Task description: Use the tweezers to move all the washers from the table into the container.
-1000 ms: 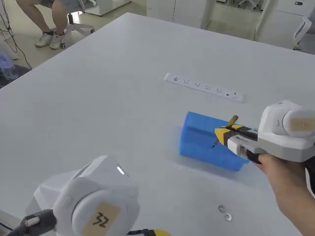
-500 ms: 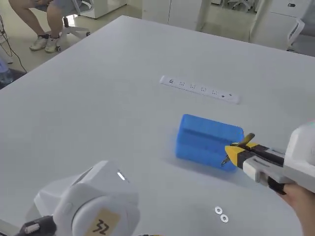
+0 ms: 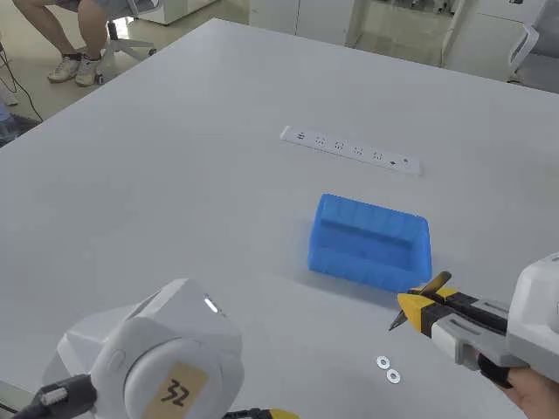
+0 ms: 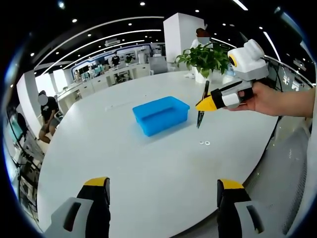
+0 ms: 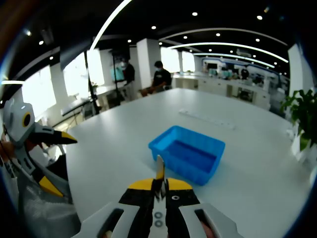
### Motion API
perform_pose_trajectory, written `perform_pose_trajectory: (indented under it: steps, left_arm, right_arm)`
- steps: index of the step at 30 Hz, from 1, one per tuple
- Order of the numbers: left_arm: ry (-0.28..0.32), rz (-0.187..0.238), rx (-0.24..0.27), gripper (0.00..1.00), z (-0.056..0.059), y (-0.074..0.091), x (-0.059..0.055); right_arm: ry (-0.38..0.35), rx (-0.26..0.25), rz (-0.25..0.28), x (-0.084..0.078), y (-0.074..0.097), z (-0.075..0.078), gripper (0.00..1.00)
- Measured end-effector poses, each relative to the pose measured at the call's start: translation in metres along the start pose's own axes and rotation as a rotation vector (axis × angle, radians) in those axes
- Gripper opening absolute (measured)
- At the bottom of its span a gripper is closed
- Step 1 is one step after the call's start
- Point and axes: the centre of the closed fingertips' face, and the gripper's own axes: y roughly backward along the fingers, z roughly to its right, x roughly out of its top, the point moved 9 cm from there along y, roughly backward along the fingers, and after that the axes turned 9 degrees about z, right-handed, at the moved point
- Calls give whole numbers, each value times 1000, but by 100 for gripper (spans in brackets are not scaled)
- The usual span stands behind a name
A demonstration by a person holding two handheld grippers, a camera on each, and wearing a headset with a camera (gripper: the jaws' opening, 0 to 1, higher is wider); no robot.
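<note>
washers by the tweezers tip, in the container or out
Out: both washers lie on the table, outside the blue container, near the tweezers tip.

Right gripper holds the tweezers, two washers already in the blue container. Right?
One thing is wrong. The right gripper does hold the tweezers, but the two washers lie on the table beside the blue container, not in it. The head view shows this.

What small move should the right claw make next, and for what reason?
Probably lower the tweezers to the nearer washer. The right claw holds them with the tip seemingly off the table, just short of that washer; it and the other washer lie beside the container, not yet in it.
</note>
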Motion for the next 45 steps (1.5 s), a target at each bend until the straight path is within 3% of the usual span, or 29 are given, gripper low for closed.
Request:
perform_pose_trajectory:
  steps: [14, 29, 45]
  left_arm:
    - [1, -7, -4, 91, 0, 1, -2]
    - [1, -9, -6, 91, 1, 0, -2]
    - [-7, -6, -14, 90, 3, 0, -2]
  right_arm:
    - [5, 8, -79, -29, -9, 1, 4]
    - [4, 5, -87, -36, -13, 7, 4]
    - [94, -4, -66, -38, -12, -4, 3]
